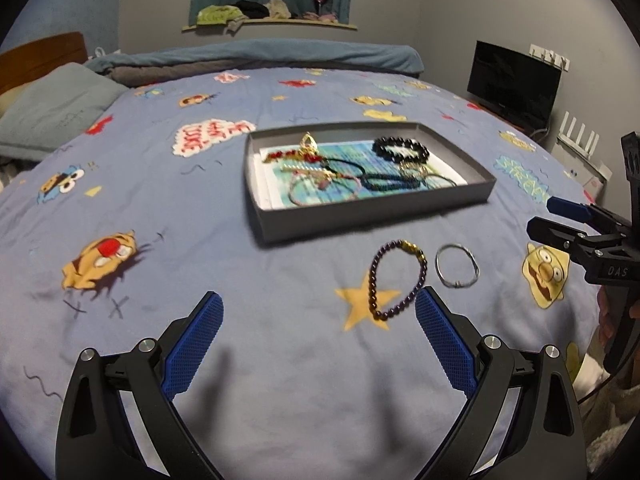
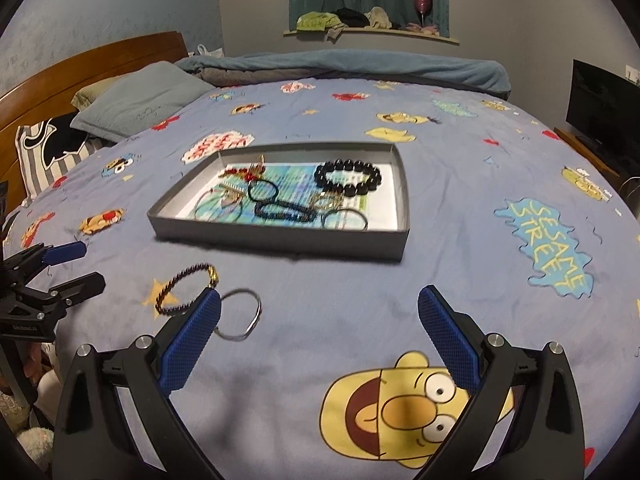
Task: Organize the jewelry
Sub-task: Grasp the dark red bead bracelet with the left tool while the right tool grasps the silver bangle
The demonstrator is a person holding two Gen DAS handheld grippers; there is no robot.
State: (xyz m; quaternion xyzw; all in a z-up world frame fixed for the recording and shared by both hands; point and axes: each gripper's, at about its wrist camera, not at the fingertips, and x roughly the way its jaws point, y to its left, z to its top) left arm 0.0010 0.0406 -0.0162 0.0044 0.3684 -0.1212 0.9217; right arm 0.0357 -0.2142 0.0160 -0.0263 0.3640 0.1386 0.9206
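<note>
A shallow tray [image 1: 372,216] lies on the bedspread [image 1: 200,264]. Inside it, a large-bead bracelet [image 1: 401,149] sits at the tray's far right, cords and chains tangled left of it. Before the tray lie a beaded bracelet [image 1: 396,278] and, just right, a wire bangle [image 1: 457,266], apart.

Glossy beaded bracelet [image 1: 396,280], metal bangle [image 1: 457,266], cloth bedsheet [image 1: 280,360]

Cartoon bedspread [image 2: 400,288], pillow [image 2: 144,100], perhaps a monitor [image 1: 514,82].
</note>
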